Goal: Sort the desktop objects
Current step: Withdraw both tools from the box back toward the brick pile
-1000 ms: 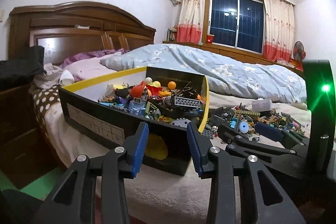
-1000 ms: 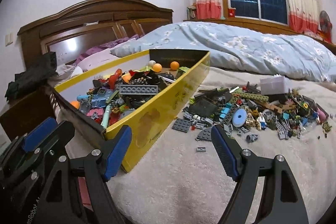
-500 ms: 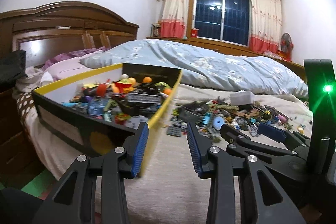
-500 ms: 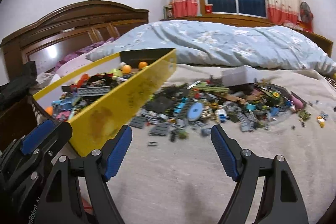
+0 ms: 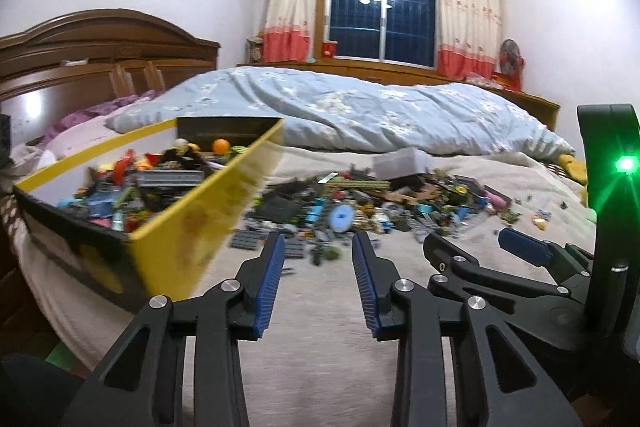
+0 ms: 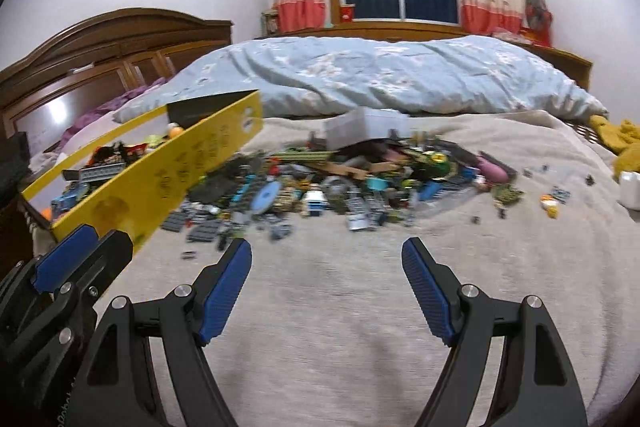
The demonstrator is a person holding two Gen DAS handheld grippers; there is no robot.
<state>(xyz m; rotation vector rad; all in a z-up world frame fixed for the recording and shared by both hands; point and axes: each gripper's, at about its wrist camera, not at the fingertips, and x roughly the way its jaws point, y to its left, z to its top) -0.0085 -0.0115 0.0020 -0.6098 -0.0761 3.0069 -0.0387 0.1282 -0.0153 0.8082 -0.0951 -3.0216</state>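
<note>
The left gripper hovers over the beige blanket of the bed, its jaws narrowed and just closing further with nothing between them. The right gripper has its jaws wide and empty above the same blanket. A broad bare strip of blanket lies between both grippers and the near edge of the pile of small toy bricks, so there is free room ahead. Left of that strip stands the yellow-and-black box, already part filled with bricks; its yellow long wall runs away toward the folded blue quilt, and its near corner sits close to the bed's edge. The pile lies just right of that wall, a few grey plates nearly touching it, with a grey translucent container at its far side.

Only the right wrist view shows the scattered strays at the pile's right fringe, a white object and yellow cloth near the bed's right edge. The left wrist view shows more of the box's inside, including an orange ball, and the right gripper alongside
</note>
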